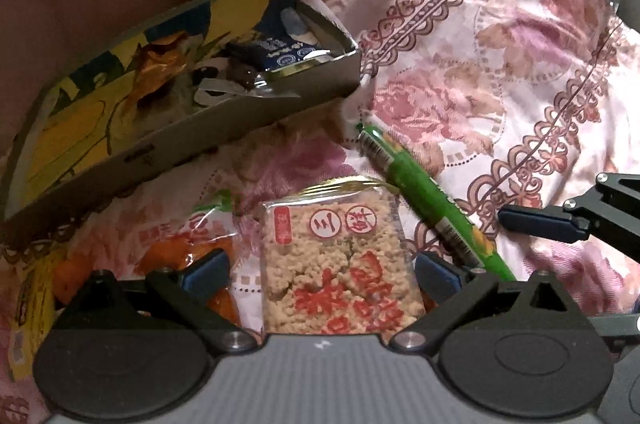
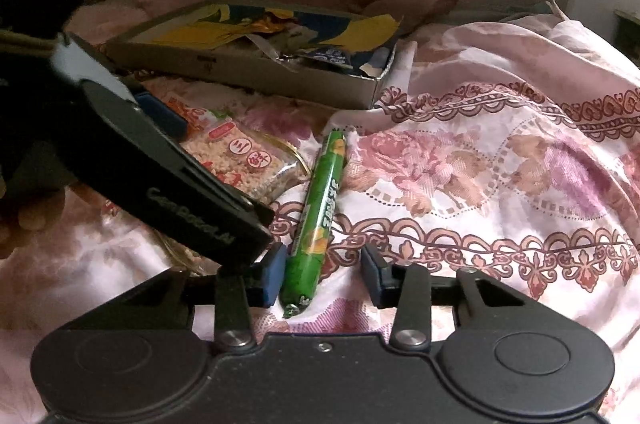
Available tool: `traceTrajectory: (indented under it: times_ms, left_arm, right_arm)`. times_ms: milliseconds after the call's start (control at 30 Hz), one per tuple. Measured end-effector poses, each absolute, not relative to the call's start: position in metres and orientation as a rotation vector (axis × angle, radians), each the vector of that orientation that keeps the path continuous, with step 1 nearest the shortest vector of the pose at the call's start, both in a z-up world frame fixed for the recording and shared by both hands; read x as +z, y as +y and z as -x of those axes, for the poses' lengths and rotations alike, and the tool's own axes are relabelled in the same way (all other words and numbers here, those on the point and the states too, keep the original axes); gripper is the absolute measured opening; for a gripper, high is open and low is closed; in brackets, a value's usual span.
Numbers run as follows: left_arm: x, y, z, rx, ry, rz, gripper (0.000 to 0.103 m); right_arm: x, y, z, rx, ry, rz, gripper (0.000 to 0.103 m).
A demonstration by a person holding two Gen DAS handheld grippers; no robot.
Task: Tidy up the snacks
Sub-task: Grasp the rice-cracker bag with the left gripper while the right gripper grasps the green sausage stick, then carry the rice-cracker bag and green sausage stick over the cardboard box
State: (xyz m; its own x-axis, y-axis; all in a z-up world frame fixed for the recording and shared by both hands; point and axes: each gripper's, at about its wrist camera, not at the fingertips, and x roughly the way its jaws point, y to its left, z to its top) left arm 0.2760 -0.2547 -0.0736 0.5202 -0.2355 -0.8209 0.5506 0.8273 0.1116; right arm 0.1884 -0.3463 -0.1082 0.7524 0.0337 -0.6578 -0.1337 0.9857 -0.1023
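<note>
Several wrappers are lying in the cardboard box (image 2: pixel 256 72) on the bedspread (image 2: pixel 500 164). Both tongs are gaping, left gripper (image 1: pixel 320 274) straddling the rice cracker pack (image 1: pixel 336 264), right gripper (image 2: pixel 322 278) straddling the green sausage stick (image 2: pixel 316 220), neither one squeezing.

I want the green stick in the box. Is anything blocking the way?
Nothing visible. The green stick lies between the right gripper fingers, and only bare flowered bedspread lies between it and the open box.

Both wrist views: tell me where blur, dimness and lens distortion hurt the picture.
Left wrist view: dim, reddish; black fisheye corners; the box bends and its contents blur, while the rice-cake packet is readable. Right wrist view: brighter; the green sausage stick is fairly sharp; the left hand-held gripper looms dark and blurred; the floral bedsheet curves toward the edges.
</note>
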Motion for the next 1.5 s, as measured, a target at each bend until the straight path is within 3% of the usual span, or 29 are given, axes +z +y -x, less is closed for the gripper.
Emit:
traceTrajectory:
  times_ms: [67,100,133,367,500,733,1133,1500]
  left_arm:
    - [-0.074,-0.257,-0.275,-0.471,0.912,-0.402,0.095]
    - [-0.073,-0.256,-0.275,-0.483,0.921,-0.398,0.083]
    - [-0.074,-0.255,-0.277,-0.497,0.942,-0.385,0.079]
    - [-0.071,-0.246,-0.285,-0.486,0.986,-0.323,0.076]
    - [-0.068,-0.241,-0.283,-0.475,0.987,-0.31,0.074]
    - [-0.059,-0.226,-0.281,-0.446,0.981,-0.222,0.074]
    - [-0.03,-0.218,-0.267,-0.441,0.926,-0.078,0.074]
    - [0.007,-0.216,-0.261,-0.426,0.829,-0.042,0.074]
  right_arm:
    - [-0.11,-0.347,-0.19,0.09,0.716,0.146,0.044]
    - [-0.109,-0.347,-0.189,0.092,0.717,0.146,0.044]
    - [-0.109,-0.347,-0.19,0.091,0.716,0.146,0.044]
    - [-0.113,-0.347,-0.197,0.084,0.7,0.136,0.044]
    - [-0.113,-0.342,-0.195,0.102,0.691,0.157,0.023]
    - [-0.112,-0.334,-0.191,0.081,0.684,0.219,0.02]
    - [-0.126,-0.307,-0.174,-0.054,0.57,0.663,0.018]
    - [-0.106,-0.319,-0.171,-0.172,0.421,0.648,0.018]
